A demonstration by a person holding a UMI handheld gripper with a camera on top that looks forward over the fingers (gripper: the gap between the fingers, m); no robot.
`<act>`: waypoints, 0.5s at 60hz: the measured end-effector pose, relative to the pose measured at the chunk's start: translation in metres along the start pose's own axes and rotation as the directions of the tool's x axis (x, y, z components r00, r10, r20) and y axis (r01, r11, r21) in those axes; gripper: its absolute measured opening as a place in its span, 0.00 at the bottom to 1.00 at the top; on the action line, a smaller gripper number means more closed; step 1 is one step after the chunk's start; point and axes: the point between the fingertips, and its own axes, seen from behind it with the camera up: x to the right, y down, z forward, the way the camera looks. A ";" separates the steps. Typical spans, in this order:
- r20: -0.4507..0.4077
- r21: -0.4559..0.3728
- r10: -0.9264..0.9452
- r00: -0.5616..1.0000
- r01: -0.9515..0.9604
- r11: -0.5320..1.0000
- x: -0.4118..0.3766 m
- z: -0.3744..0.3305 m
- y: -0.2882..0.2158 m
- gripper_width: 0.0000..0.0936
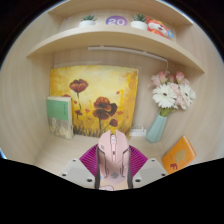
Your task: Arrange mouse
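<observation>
Pink mouse [112, 158] is pinched in the gripper [113, 172], up off the desk [60, 150] near the painting [92, 98], and I reckon a loose squeeze could drop it toward the vase [158, 128] at right.

A home study corner, furnished in pale wood and dressed with decorative pieces. A large flower painting [93, 93], red poppies on a yellow ground, leans against the back wall and anchors the nook. Just left of the painting stands a green book [60, 115]. To the painting's right, a pale blue vase [158, 128] holds pink and white blooms, with an orange card [178, 155] lying in front of the vase on the light bench [75, 158]. Above the painting runs a curved wooden shelf [110, 38] carrying small ornaments: a little potted plant [88, 19], a purple round object [116, 20] and an orange-and-white trinket [157, 26].
</observation>
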 end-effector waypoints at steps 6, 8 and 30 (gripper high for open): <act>-0.012 -0.136 -0.007 1.000 0.005 0.991 0.023 0.021 0.085 0.40; -0.002 -0.176 -0.010 1.000 0.009 0.984 0.025 0.027 0.110 0.40; 0.027 -0.360 0.027 0.999 -0.016 0.933 0.021 0.051 0.242 0.42</act>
